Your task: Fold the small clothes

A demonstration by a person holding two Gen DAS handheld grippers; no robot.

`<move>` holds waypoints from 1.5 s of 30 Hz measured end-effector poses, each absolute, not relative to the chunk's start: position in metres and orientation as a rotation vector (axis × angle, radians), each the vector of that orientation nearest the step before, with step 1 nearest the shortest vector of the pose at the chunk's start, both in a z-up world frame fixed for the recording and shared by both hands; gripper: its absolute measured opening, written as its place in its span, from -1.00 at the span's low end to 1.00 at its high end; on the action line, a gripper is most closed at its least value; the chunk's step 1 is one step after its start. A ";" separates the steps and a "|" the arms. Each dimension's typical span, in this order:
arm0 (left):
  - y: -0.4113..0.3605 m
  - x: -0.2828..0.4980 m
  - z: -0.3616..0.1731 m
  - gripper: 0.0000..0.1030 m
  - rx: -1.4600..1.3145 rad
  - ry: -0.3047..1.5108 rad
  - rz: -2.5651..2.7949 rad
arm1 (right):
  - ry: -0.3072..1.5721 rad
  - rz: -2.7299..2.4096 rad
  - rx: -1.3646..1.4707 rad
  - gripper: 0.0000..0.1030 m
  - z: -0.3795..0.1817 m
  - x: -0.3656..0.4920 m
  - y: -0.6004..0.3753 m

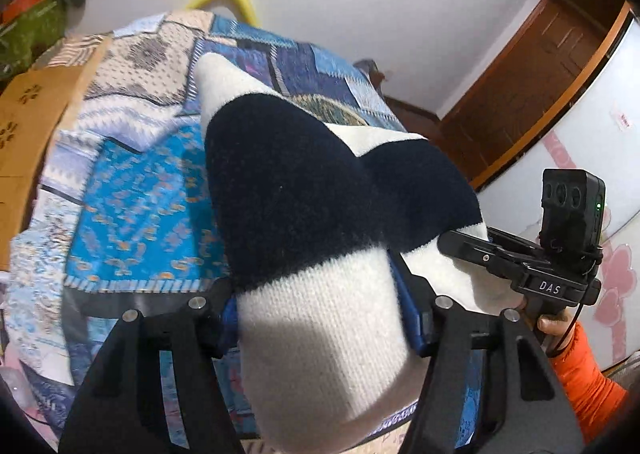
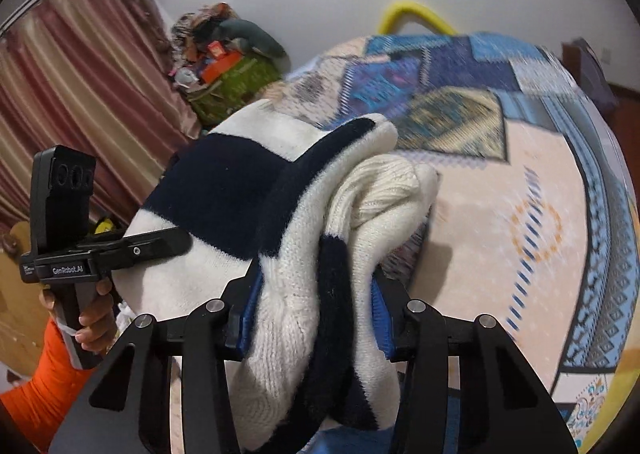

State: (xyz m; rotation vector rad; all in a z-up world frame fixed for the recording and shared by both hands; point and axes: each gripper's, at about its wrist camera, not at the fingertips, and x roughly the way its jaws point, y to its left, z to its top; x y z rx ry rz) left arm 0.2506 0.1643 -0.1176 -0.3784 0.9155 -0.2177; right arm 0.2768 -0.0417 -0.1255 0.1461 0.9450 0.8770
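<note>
Left gripper (image 1: 320, 318): clamped on a white band of the striped knit sweater (image 1: 304, 190).
Right gripper (image 2: 316, 314): clamped on bunched layers of the same garment.
Sweater: suspended between both grippers above the patchwork bedspread (image 1: 132, 190), judged raised for laying out or folding.

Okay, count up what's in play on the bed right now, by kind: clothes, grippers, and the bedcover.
Clothes: 1, a white and navy striped knitted garment, bunched between both grippers.
Grippers: 2, the left gripper and the right gripper, both clamped on it.
Bedcovers: 1, a blue patterned patchwork bedspread.
Total: 4
</note>
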 end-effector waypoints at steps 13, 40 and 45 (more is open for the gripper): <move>0.233 0.229 -0.206 0.27 -0.535 1.065 -0.121 | 1.059 0.911 0.039 -0.14 -0.169 0.267 0.039; 0.172 0.124 -0.031 0.59 -0.169 0.590 0.025 | 0.727 0.893 0.016 0.26 -0.056 0.203 -0.022; 0.141 0.077 0.017 0.59 -0.096 0.419 0.062 | 0.531 0.922 0.023 0.26 -0.004 0.159 -0.031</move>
